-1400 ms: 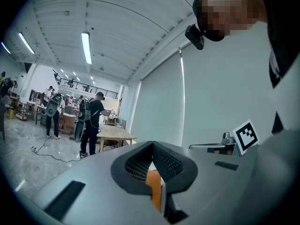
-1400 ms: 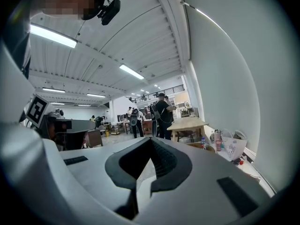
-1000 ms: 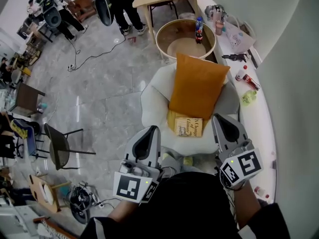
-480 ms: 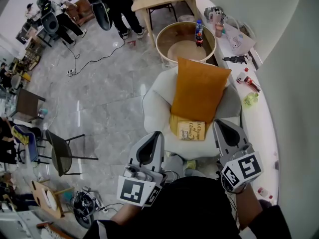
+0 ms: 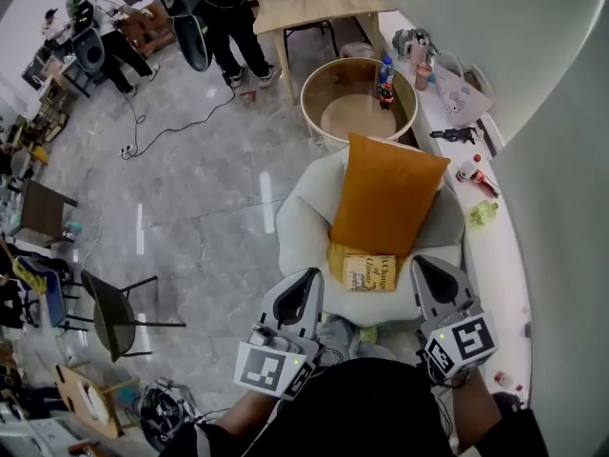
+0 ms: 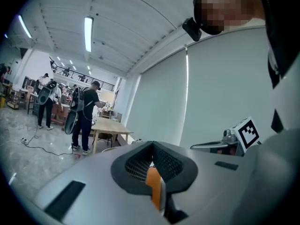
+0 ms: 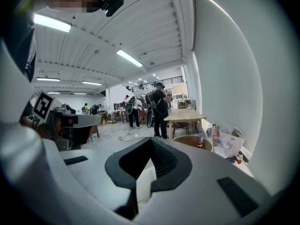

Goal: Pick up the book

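The book [image 5: 369,272] lies flat on the seat of the white armchair [image 5: 300,222]. Its far edge is tucked under the orange cushion [image 5: 388,196] that leans on the chair back, so only the near part of the yellow cover shows, and its print is too small to read. From either gripper view the book is hidden behind the jaws. Only a sliver of orange shows through the notch of the left gripper [image 6: 152,165], and a patch of white chair through that of the right gripper [image 7: 150,165]. The person's arms are cut off at the bottom of the head view.

Both grippers are closed with nothing between the jaws. The left gripper [image 5: 307,278] hovers near the seat's front left edge, the right gripper [image 5: 424,265] just right of the book, and neither touches it.

Compared with a second ago, chair and book sit lower in the head view, nearer the person's body, and both grippers have come closer to the seat, jaws unchanged.
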Demonstrator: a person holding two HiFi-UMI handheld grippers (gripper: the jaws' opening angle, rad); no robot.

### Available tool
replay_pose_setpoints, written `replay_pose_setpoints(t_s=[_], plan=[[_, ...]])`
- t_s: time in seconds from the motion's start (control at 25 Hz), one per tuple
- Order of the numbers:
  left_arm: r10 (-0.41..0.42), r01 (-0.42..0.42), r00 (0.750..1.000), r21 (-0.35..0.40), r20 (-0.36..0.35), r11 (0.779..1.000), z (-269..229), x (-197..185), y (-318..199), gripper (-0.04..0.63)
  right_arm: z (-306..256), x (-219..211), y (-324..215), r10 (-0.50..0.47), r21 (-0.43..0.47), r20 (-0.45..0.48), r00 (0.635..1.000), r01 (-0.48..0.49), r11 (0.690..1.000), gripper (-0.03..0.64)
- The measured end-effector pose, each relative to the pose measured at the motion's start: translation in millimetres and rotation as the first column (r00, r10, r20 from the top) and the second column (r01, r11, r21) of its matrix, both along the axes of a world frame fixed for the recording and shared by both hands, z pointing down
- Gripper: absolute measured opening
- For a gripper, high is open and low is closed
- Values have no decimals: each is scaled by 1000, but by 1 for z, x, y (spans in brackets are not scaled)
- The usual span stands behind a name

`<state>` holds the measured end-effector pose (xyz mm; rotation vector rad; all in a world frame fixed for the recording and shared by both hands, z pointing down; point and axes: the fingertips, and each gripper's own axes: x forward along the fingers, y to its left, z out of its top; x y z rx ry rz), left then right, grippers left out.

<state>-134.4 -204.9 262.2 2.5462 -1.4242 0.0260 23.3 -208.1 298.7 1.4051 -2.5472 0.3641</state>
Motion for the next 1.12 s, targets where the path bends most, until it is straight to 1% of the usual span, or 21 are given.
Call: replay_pose_setpoints(t_s=[0.16,0.28,0.44,0.68,0.92,1.12], plan=[[52,-52,998,-7,-21,999,9,-11,-25,9,8,-12,-11,34,-14,-46,998,-35,999,9],[69,-70,996,-23,-54,997,21,-20,-48,9,17,-15,-20,48,-32,-87,995,-51,998,9],[76,-80,995,-71,-64,994,50,-28,-74,9,36,-14,-33,55,-82,-126,990,-65,995,9],[74,-88,993,-147,-96,985,76,-34,-84,9,54,-15,-55,31,-145,-131,991,-50,988,9],[54,-69,995,-186,-85,980,94,-13,-100,9,75,5,-74,-15,-209,-112,994,-8,978,9],[53,-62,997,-194,-51,979,111,24,-123,9,102,32,-91,-44,-252,-93,995,20,968,9]])
